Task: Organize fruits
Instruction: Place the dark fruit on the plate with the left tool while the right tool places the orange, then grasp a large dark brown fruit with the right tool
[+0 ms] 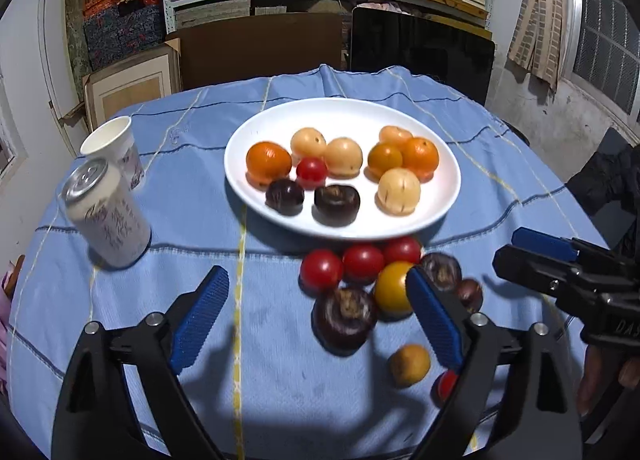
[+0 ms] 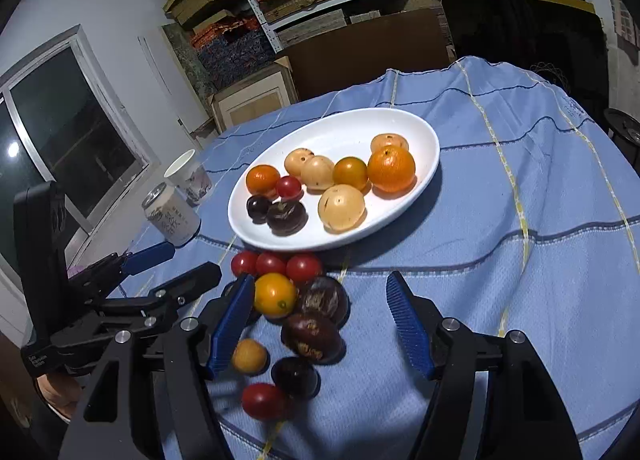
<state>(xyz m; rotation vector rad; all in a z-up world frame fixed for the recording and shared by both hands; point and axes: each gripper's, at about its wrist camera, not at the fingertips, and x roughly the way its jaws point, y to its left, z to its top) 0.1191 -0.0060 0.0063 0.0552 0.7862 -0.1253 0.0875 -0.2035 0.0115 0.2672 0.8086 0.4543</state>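
A white oval plate (image 1: 344, 116) (image 2: 344, 128) holds several fruits: oranges, pale round fruits, a red tomato and two dark purple ones. In front of it on the blue cloth lies a loose cluster: three red tomatoes (image 1: 362, 262) (image 2: 270, 263), a yellow-orange fruit (image 1: 392, 288) (image 2: 275, 295), dark purple fruits (image 1: 344, 318) (image 2: 312, 336), a small tan fruit (image 1: 410, 364) (image 2: 249, 356) and another red tomato (image 2: 266, 401). My left gripper (image 1: 318, 304) is open and empty, left of the cluster. My right gripper (image 2: 320, 306) is open and empty over the cluster; it also shows in the left wrist view (image 1: 520, 248).
A drink can (image 1: 106, 212) (image 2: 171, 216) and a paper cup (image 1: 116, 150) (image 2: 190, 176) stand left of the plate. The blue tablecloth (image 1: 200, 220) covers a round table. Shelves with boxes stand behind. A dark chair (image 1: 420, 52) is at the far edge.
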